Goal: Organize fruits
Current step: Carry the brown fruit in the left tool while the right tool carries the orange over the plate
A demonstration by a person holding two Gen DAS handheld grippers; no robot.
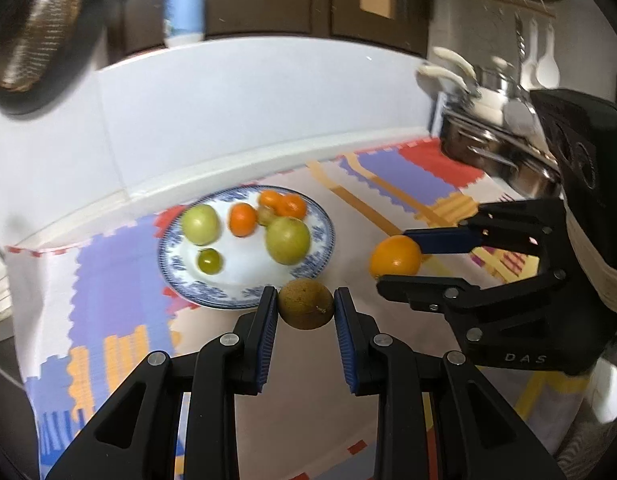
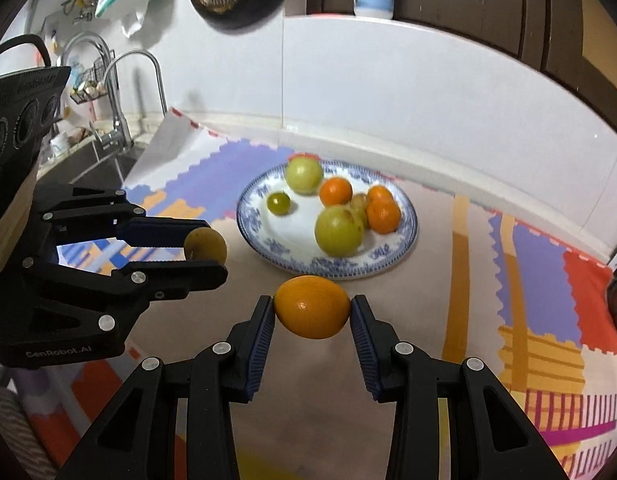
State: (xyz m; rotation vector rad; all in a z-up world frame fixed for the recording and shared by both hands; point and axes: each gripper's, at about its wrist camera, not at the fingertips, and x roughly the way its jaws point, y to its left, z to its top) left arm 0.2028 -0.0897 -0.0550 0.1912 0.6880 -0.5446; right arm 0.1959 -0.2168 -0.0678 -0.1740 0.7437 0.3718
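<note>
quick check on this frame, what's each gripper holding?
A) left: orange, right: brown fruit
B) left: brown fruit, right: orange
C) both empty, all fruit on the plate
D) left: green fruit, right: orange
B. The left gripper has its jaws shut on the brown fruit, and the right gripper grips the orange; both are short of the plate.

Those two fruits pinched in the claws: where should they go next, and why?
Probably forward over the plate, then let go. The left gripper pinches a brown fruit and the right gripper an orange, both just short of the plate's rim, where the other fruits are already gathered.
</note>
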